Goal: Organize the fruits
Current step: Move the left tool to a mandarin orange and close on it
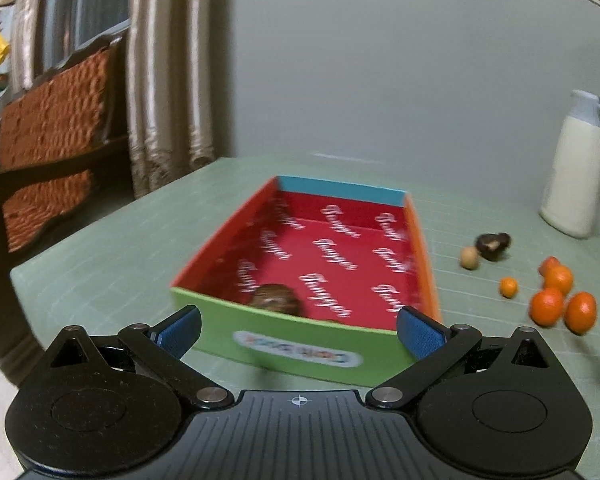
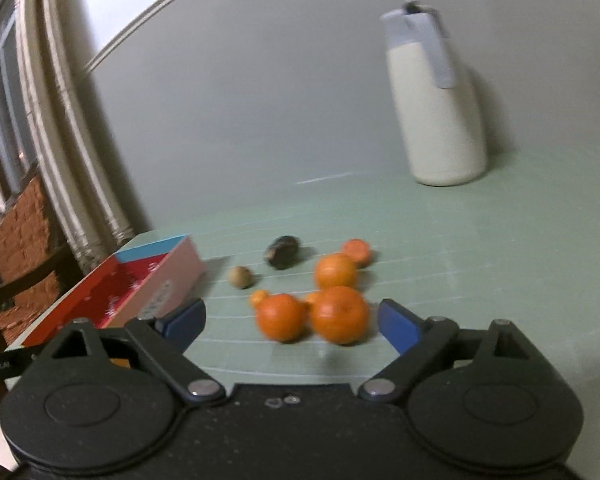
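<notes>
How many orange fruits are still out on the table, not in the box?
5, possibly more hidden behind them. Two big ones lie nearest the right tongs, one behind them, one farthest back, and a small one to the left.

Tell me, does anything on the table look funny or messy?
Yes. The fruits lie loose on the green table beside the box, not in it. One dark fruit looks shrivelled among the bright oranges. Only one brown thing sits in the box.
</notes>
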`<state>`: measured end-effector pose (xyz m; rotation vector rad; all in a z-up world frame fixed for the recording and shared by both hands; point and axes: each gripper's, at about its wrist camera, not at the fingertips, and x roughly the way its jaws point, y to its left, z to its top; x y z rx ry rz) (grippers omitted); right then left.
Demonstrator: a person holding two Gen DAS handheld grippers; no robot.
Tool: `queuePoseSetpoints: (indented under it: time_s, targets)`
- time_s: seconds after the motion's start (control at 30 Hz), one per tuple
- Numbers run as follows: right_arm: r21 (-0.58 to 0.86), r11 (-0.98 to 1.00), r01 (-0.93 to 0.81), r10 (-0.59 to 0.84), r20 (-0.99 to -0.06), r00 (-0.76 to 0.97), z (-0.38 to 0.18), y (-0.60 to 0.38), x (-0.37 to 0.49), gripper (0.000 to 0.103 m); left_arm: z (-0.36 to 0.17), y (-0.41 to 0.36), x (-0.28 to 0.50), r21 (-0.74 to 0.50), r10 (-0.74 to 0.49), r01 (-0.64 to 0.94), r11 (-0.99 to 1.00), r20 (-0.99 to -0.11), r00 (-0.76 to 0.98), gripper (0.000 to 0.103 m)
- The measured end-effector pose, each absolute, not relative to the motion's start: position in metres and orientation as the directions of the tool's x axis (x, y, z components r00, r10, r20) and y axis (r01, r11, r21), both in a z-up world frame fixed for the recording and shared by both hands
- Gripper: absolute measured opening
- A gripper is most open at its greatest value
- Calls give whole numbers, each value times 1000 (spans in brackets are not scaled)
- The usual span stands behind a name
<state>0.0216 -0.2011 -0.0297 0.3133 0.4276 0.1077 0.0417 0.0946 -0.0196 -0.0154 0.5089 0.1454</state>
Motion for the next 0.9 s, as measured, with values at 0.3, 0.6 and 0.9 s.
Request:
queuePoseSetpoints:
  time_s: [0.3, 0.6, 0.9]
  targets:
    - [332, 943, 9, 127, -387, 913, -35, -228, 5, 93, -19, 53, 48, 29, 65, -58, 998, -496, 866, 103]
    - [327, 944, 51, 88, -395, 915, -35, -247, -8, 93, -19, 28, 46, 55, 32, -6, 998, -483, 875, 103]
    - [333, 942, 50, 93, -397, 913, -37, -248, -8, 93, -18, 28, 45, 42, 13, 8, 999, -486, 874, 103]
